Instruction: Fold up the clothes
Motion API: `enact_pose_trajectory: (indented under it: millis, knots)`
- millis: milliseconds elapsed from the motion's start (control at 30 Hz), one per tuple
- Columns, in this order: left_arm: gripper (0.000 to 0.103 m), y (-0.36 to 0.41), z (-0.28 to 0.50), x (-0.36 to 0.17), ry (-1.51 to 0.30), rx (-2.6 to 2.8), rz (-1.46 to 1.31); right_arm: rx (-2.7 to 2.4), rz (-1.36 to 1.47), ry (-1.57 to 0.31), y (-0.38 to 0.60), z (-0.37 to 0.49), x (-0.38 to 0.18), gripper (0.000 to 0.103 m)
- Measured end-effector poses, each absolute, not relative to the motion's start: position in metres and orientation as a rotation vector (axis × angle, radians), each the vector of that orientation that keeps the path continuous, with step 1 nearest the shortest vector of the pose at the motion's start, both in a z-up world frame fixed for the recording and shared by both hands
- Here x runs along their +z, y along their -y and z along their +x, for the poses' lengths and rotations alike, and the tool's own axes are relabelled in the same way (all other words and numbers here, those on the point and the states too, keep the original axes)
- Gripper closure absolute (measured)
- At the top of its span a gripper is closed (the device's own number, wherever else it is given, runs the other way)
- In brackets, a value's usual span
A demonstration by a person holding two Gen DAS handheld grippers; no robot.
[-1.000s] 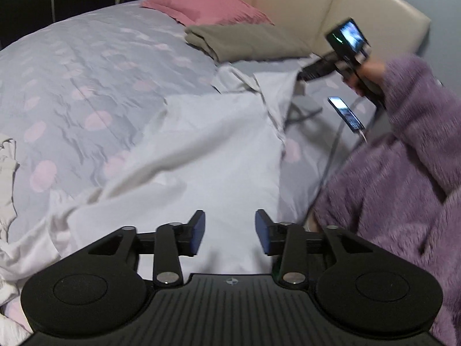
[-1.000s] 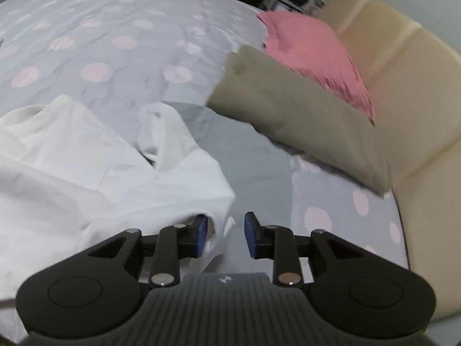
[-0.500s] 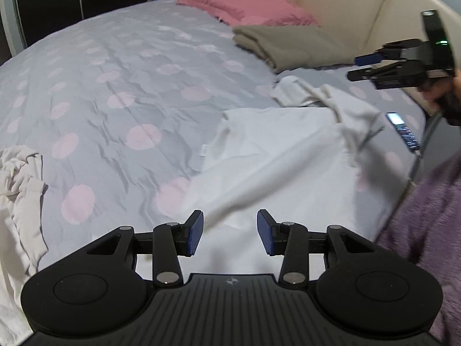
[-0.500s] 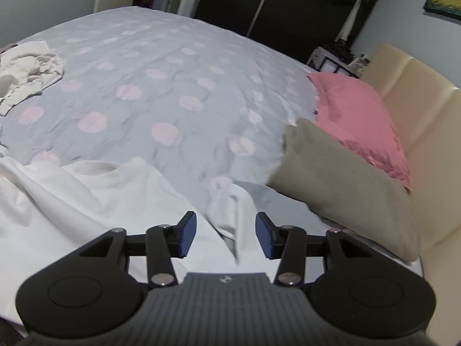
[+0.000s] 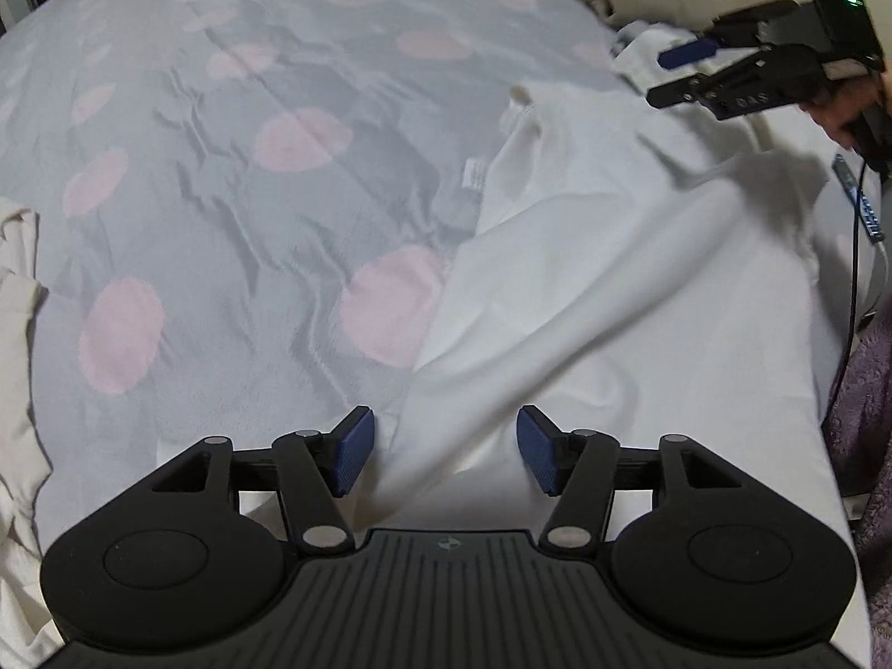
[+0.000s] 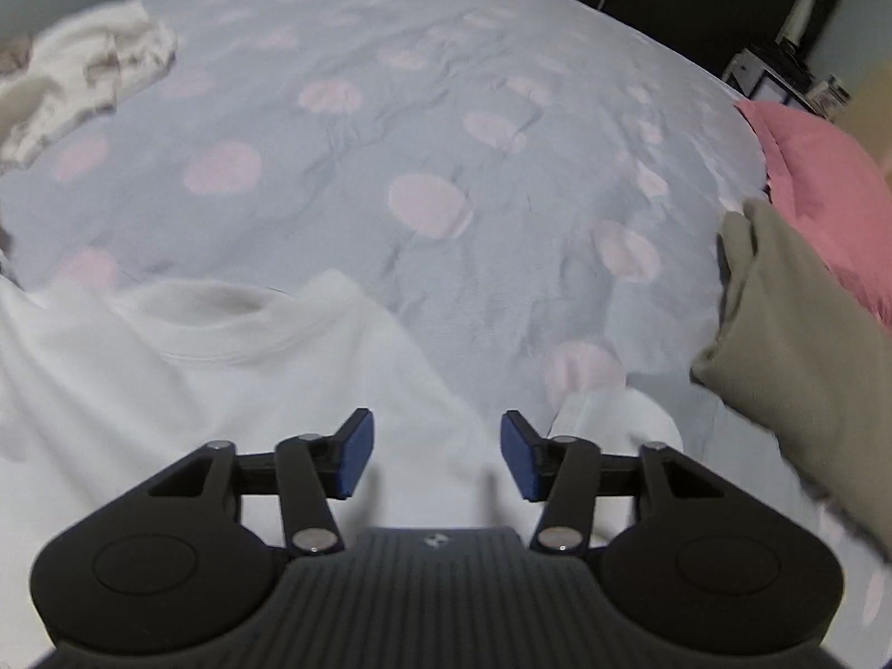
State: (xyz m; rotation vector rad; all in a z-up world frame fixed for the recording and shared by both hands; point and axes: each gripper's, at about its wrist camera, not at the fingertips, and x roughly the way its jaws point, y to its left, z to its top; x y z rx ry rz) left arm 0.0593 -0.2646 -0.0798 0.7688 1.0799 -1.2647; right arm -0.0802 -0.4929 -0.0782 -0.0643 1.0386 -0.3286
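Observation:
A white T-shirt (image 5: 613, 279) lies spread on the grey bedspread with pink dots (image 5: 251, 212). My left gripper (image 5: 440, 457) hangs over the shirt's lower edge, its jaws opening, with a ridge of white cloth lying between the blue pads but not pinched. In the right wrist view the shirt (image 6: 195, 368) shows its round neckline. My right gripper (image 6: 429, 457) hovers over the shoulder by a sleeve (image 6: 619, 418), jaws opening, pressing on nothing. The right gripper (image 5: 725, 72) also shows at the top right of the left wrist view, held by a hand.
A folded olive cloth (image 6: 791, 345) and a pink pillow (image 6: 825, 189) lie at the right. A crumpled cream garment (image 6: 83, 78) sits far left on the bed, also seen as cream cloth (image 5: 17, 334). A phone with cable (image 5: 858, 206) rests near the bed's edge by a purple sleeve (image 5: 869, 390).
Both grippers have spread their jaws wider. The left one dropped toward the shirt's lower edge; the right one swung over the neckline and shoulder. The shirt lies flatter now.

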Motion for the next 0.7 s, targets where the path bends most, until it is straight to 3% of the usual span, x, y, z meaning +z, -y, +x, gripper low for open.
enact_pose_trajectory:
  millis: [200,267,300,333,367,400,467,700]
  knots:
    - [0.047,0.268,0.055,-0.093,-1.102,-1.265,0.813,-0.331,0.039,-1.152,0.528,-0.060,-0.110,0.036]
    - [0.052,0.267,0.053,-0.095,-1.114,-1.268,0.812,-0.339,0.147,-1.174,0.534,-0.062,-0.115,0.042]
    - [0.060,0.267,0.052,-0.095,-1.119,-1.269,0.811,-0.343,0.201,-1.183,0.538,-0.063,-0.118,0.051]
    - [0.070,0.267,0.051,-0.096,-1.125,-1.271,0.809,-0.345,0.220,-1.188,0.537,-0.064,-0.115,0.079]
    - [0.078,0.266,0.051,-0.095,-1.120,-1.266,0.811,-0.346,0.238,-1.192,0.536,-0.065,-0.111,0.092]
    - [0.086,0.266,0.051,-0.094,-1.115,-1.262,0.813,-0.339,0.239,-1.187,0.533,-0.066,-0.105,0.097]
    - [0.094,0.266,0.051,-0.090,-1.101,-1.254,0.805,-0.347,0.201,-1.146,0.524,-0.070,-0.087,0.097]
    - [0.098,0.250,0.059,-0.033,-0.905,-1.177,0.645,-0.469,0.141,-0.857,0.502,-0.094,-0.006,0.098]
